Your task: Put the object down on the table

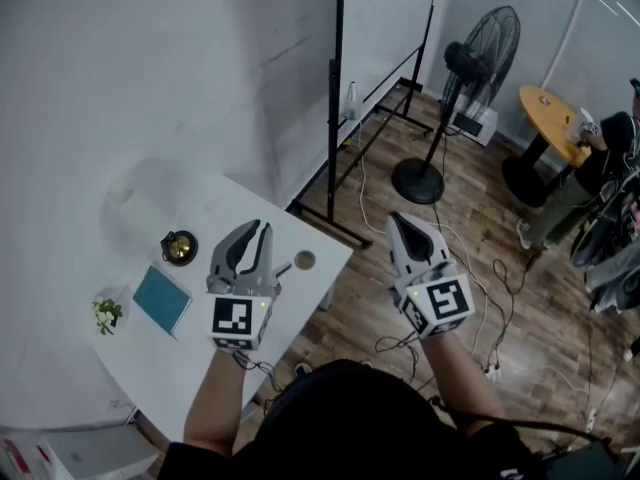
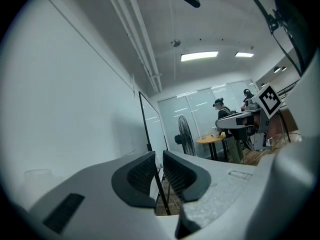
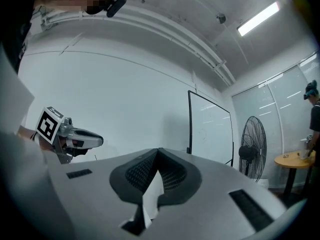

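Note:
My left gripper [image 1: 258, 226] hovers over the white table [image 1: 180, 360], pointing away from me. Its jaws [image 2: 159, 156] stand a narrow gap apart with nothing between them. My right gripper [image 1: 397, 218] hangs over the wooden floor, right of the table's edge. Its jaws [image 3: 158, 151] meet at the tips and are empty. On the table lie a teal notebook [image 1: 162, 299], a round dark and gold object [image 1: 179, 247], a small flower sprig [image 1: 105, 315] and a small round olive cup [image 1: 304, 260] near the right edge. Both gripper views look up at wall and ceiling.
A black pole stand [image 1: 337, 98] rises just beyond the table. Farther right are a standing fan [image 1: 478, 58], a round yellow table [image 1: 553, 118] and a seated person [image 1: 600, 158]. Cables trail over the floor [image 1: 480, 298].

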Demonstrator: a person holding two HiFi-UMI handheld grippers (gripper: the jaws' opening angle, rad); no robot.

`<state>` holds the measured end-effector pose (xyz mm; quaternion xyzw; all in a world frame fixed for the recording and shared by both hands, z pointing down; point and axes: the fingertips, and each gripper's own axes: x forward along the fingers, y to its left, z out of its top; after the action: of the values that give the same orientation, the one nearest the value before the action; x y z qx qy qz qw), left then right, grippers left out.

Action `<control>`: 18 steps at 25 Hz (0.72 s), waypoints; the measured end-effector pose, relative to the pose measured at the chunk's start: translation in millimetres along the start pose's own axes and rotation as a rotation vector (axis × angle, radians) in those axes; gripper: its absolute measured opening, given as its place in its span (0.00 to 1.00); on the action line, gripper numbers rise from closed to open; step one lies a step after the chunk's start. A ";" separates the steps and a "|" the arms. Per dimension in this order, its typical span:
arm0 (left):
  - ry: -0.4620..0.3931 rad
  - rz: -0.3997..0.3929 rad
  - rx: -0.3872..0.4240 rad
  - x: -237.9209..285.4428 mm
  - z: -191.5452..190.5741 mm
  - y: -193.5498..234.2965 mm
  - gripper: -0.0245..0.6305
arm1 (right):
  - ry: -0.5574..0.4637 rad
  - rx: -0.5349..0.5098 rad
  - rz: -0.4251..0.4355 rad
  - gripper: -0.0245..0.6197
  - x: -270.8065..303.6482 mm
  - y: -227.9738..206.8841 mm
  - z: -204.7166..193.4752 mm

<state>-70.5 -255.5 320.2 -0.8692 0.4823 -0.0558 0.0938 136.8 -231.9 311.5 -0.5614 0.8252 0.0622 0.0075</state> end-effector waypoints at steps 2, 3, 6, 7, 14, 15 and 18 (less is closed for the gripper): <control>0.008 -0.001 -0.005 -0.8 -2.5 0.9 0.11 | 0.003 0.002 0.003 0.05 0.6 3.2 -1.1; 0.010 -0.001 -0.006 -1.3 -3.2 1.7 0.11 | 0.004 0.004 0.004 0.05 1.0 4.5 -1.3; 0.013 -0.001 -0.008 -3.5 -6.5 5.5 0.11 | 0.008 0.003 0.007 0.05 3.2 8.6 -2.0; 0.013 0.000 -0.012 -4.1 -7.8 7.5 0.11 | 0.011 0.003 0.007 0.05 4.5 10.4 -3.0; 0.047 -0.002 -0.023 -4.8 -24.5 21.5 0.11 | 0.040 0.013 0.012 0.05 16.3 21.2 -11.3; 0.043 -0.001 -0.022 -4.6 -25.1 23.6 0.11 | 0.041 0.012 0.013 0.05 17.5 22.2 -11.6; 0.021 0.005 -0.021 -5.1 -26.7 32.8 0.11 | 0.041 0.005 0.016 0.05 22.5 27.9 -12.1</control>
<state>-105.3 -271.0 339.1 -0.8682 0.4861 -0.0599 0.0798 103.4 -244.0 324.3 -0.5561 0.8296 0.0487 -0.0087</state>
